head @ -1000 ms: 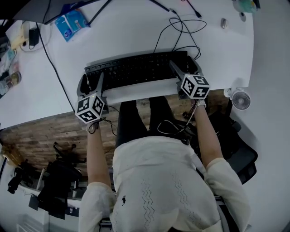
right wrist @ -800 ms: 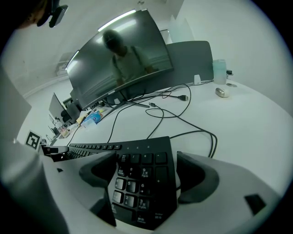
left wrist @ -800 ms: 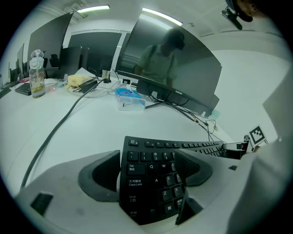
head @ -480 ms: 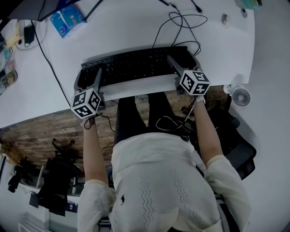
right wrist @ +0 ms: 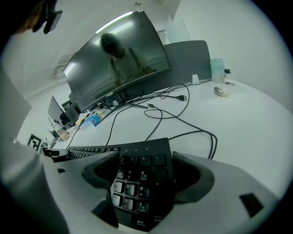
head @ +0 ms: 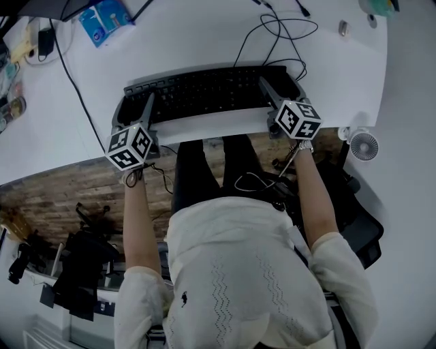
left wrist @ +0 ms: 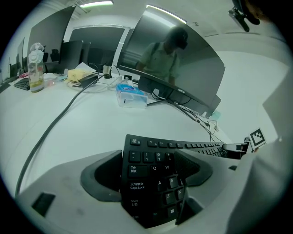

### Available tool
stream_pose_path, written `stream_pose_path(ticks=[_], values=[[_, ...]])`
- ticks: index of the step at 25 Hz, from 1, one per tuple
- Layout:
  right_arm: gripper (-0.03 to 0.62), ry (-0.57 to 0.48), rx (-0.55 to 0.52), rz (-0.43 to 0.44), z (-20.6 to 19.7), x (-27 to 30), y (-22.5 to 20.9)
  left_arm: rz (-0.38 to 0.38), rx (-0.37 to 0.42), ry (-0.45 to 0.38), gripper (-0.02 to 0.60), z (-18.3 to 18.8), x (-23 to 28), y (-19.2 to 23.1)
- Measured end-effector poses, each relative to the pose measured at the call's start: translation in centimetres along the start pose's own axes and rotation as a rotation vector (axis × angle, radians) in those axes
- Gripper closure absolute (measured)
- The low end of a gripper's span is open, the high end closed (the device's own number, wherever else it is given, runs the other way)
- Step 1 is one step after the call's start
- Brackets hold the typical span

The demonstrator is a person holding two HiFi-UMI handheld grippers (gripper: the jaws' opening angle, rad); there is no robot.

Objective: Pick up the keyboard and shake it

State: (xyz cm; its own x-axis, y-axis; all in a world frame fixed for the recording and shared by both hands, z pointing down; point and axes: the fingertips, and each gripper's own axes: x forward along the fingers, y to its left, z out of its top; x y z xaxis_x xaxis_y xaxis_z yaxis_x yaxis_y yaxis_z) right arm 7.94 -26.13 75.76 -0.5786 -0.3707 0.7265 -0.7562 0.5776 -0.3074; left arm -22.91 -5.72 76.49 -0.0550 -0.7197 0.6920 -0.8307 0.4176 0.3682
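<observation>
A black keyboard lies across the front edge of the white desk. My left gripper is shut on its left end, jaws over the Tab and Caps Lock keys of the keyboard. My right gripper is shut on its right end, jaws either side of the number pad of the keyboard. In the gripper views the left gripper and right gripper each clamp it front to back. Whether the keyboard is off the desk I cannot tell.
The keyboard's cable loops behind it toward a curved monitor. A blue packet sits back left, a bottle far left, a small grey object back right. A small fan hangs off the desk's right front corner.
Both grippers and the keyboard have shifted a little away from the person, and the keyboard now lies more level across the view.
</observation>
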Motion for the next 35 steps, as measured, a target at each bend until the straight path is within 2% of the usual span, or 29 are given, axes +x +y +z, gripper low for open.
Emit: stream_pose_path(ticks=[12,24,35], values=[[0.237,-0.021,-0.021,-0.007,-0.1,-0.7,0.4,0.034,0.012,-0.011,0.239,-0.2,-1.0,-0.1],[0.233,-0.137,-0.09,-0.015,2.9,-4.3,1.8,0.042,-0.006,-0.098,0.239,1.3,-4.1,-1.8],[0.232,-0.27,-0.097,-0.017,5.2,-8.0,3.2,0.04,0.062,-0.21,0.239,4.9,-7.4,-3.5]])
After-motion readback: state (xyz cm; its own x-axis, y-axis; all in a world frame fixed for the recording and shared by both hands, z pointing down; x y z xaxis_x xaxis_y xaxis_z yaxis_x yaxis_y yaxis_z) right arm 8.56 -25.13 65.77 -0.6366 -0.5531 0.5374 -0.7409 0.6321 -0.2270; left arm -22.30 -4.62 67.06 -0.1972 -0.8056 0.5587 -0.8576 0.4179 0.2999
